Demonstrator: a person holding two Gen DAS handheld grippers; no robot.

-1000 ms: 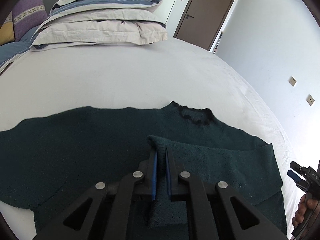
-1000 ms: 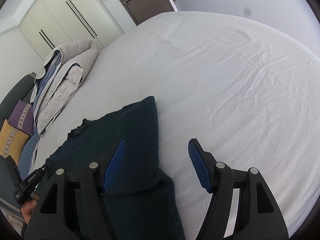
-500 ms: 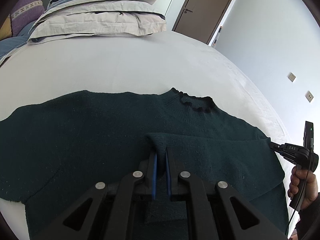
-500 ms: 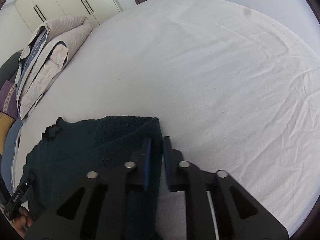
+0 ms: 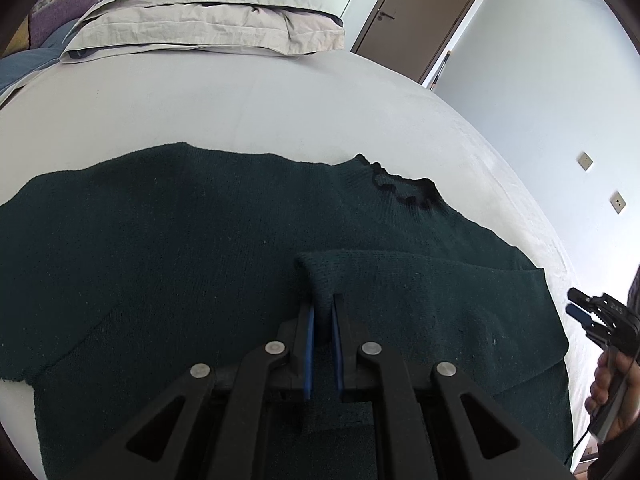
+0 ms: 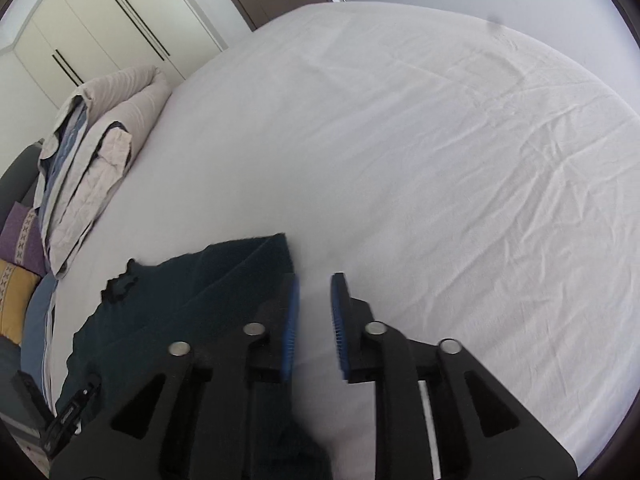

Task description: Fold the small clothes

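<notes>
A dark green knit sweater lies flat on the white bed sheet, its ruffled collar toward the far side. One sleeve is folded across the body. My left gripper is shut on that sleeve's cuff end, low over the sweater. In the right wrist view my right gripper hovers just right of the sweater's folded edge; its jaws are opening and only bare sheet shows between them. A hand holds it at the right rim of the left wrist view.
Stacked pillows and a folded duvet lie at the head of the bed, with purple and yellow cushions beside them. A brown door and white wardrobe stand beyond. Wrinkled bare sheet stretches right of the sweater.
The right gripper went from open to shut at the sweater's right edge, then opened again and drew back off the fabric. The left gripper stayed shut on the sleeve.
</notes>
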